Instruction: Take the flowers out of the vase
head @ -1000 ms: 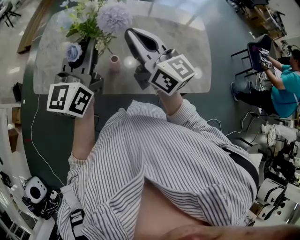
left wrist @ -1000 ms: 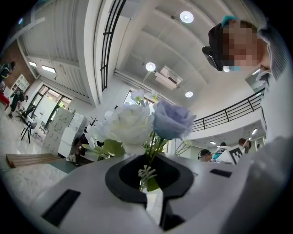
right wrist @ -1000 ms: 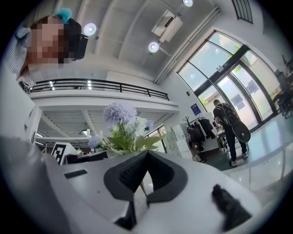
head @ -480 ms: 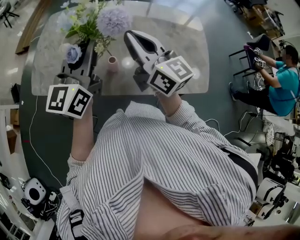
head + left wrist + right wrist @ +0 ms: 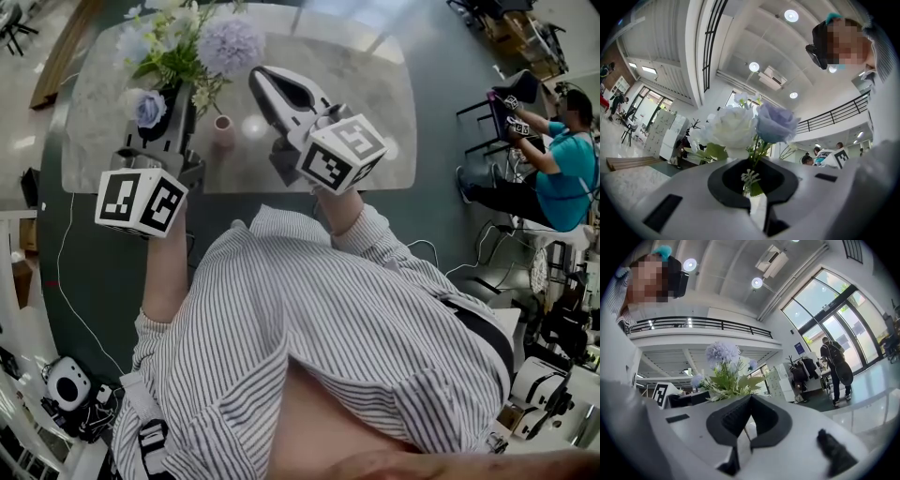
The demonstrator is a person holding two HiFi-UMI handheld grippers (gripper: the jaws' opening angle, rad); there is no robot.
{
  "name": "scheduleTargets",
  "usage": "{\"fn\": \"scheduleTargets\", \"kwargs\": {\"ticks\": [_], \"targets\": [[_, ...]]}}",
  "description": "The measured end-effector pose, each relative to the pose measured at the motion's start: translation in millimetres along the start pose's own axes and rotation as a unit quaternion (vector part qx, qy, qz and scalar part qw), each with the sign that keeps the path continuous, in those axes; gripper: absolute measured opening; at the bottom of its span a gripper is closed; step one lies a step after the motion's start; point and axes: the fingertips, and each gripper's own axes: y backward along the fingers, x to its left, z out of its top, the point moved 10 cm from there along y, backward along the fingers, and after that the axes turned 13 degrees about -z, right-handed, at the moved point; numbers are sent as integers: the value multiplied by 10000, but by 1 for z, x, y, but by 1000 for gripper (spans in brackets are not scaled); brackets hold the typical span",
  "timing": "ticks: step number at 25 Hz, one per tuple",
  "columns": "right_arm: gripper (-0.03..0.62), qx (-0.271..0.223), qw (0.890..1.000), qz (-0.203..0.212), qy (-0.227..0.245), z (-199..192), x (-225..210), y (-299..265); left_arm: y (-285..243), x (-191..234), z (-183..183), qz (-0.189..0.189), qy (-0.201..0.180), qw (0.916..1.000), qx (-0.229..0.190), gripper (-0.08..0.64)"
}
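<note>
Cannot follow the stems of the flowers (image 5: 192,47) to their lower ends from the head view: hidden there behind the dark body of the left tool (image 5: 178,94). Cannot tell either about any stem reaching into the small pink vase (image 5: 222,129); only make out one thin line running from the bunch down toward its mouth. Find the top of the bunch cut off by the upper edge of the head view. Cannot read, in the right gripper view, the thin line inside the hollow of the right tool (image 5: 257,75): gripped or merely seen through, impossible to say.

See the left tool narrow, jaws almost together, closed around the stems, with a blue rose (image 5: 776,123) and a white rose (image 5: 731,129) rising just above the hollow. See the right tool narrow too, tips together, close beside the round purple bloom (image 5: 228,39) and apart from the left tool. Find the vase upright on the tabletop (image 5: 375,84), between the two tools, just beside the left one. Find the flowers over the far left part of the tabletop, right at the tip of the left tool.
</note>
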Motion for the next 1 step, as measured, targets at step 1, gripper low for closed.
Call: {"fn": "scheduleTargets", "kwargs": {"ticks": [1], "targets": [[14, 17, 10000, 18, 16, 1, -1, 0, -2, -1, 0, -9, -6, 10000, 8, 40]]}}
